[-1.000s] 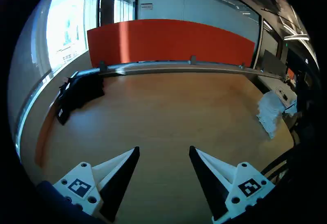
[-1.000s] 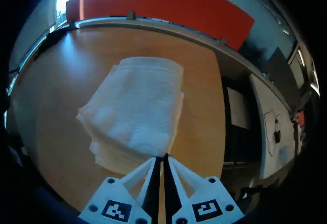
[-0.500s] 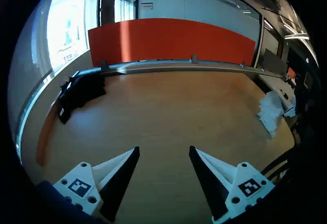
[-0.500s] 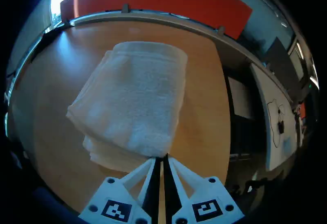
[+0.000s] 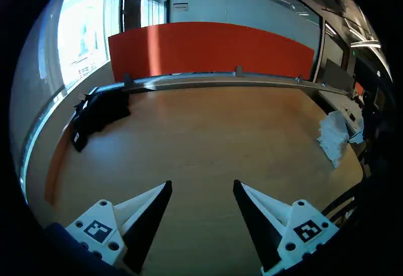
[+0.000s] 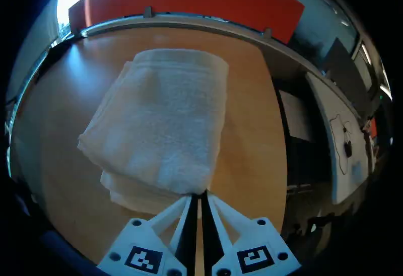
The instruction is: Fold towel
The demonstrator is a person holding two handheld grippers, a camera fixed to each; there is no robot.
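A folded white towel point(image 6: 161, 125), in several layers, hangs over the wooden table point(image 6: 247, 125) in the right gripper view. My right gripper point(image 6: 199, 196) is shut on its near corner, the fingers almost touching. My left gripper point(image 5: 201, 185) is open above the bare wooden table point(image 5: 201, 130), with nothing between its fingers. In the left gripper view the same towel point(image 5: 333, 136) appears small at the far right edge of the table.
A black bag or cloth point(image 5: 98, 114) lies at the table's far left corner. An orange partition point(image 5: 211, 49) and a metal rail point(image 5: 216, 79) run along the back edge. Past the right edge stand a dark gap and another desk point(image 6: 342, 145).
The towel has grown larger in the right gripper view and shifted a little left, still held at its corner. The left gripper has not moved.
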